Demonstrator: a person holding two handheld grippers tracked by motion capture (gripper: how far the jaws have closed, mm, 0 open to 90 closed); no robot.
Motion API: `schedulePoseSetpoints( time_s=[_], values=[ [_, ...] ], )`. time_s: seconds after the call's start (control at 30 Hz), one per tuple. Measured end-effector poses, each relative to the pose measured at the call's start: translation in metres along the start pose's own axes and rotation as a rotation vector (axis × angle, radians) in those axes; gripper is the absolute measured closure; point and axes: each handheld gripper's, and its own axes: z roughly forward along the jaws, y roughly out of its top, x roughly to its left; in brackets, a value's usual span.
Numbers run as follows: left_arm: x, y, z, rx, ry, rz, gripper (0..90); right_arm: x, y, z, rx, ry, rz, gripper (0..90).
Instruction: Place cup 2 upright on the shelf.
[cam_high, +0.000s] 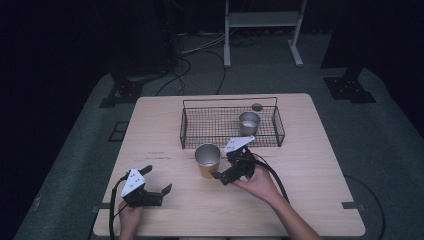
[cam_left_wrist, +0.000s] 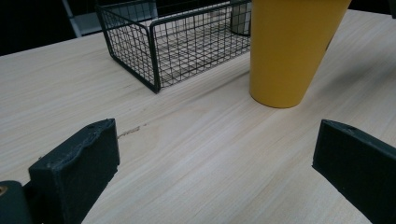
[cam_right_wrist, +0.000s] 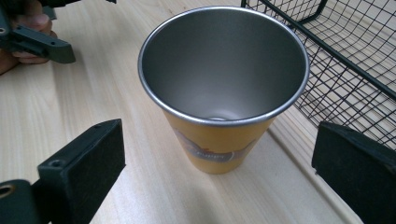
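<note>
At the centre of the high view, the right gripper (cam_high: 226, 162) hangs with jaws spread wide and empty just beside the yellow cup (cam_high: 207, 160), ungrasped on the table (cam_high: 310, 200) in front of the wire basket (cam_high: 230, 142), where a metal cup (cam_high: 249, 123) already stands, while the left gripper (cam_high: 156, 181) idles agape lower left.

1. The high view looks forward and down from above, far off, over the whole bench (cam_high: 310, 200).
2. The left gripper view sits low, facing the yellow cup (cam_left_wrist: 289, 51) and wire basket (cam_left_wrist: 140, 51).
3. The right gripper view looks down into that cup (cam_right_wrist: 219, 84), close; both share the basket (cam_right_wrist: 345, 60).
</note>
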Motion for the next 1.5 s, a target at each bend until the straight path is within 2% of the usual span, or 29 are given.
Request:
schedulePoseSetpoints(
  time_s=[0.77,1.23,1.5],
  values=[
    [0.000,0.000,0.000,0.000,0.000,0.001,0.0,0.000,0.008,0.024,0.028,-0.003,-0.009,1.9],
    [0.000,0.000,0.000,0.000,-0.002,-0.001,0.0,-0.001,0.014,0.035,0.033,-0.027,-0.009,1.9],
    [0.000,0.000,0.000,-0.001,-0.001,0.000,0.0,0.001,0.022,0.037,0.035,-0.033,-0.027,4.0]
  ],
)
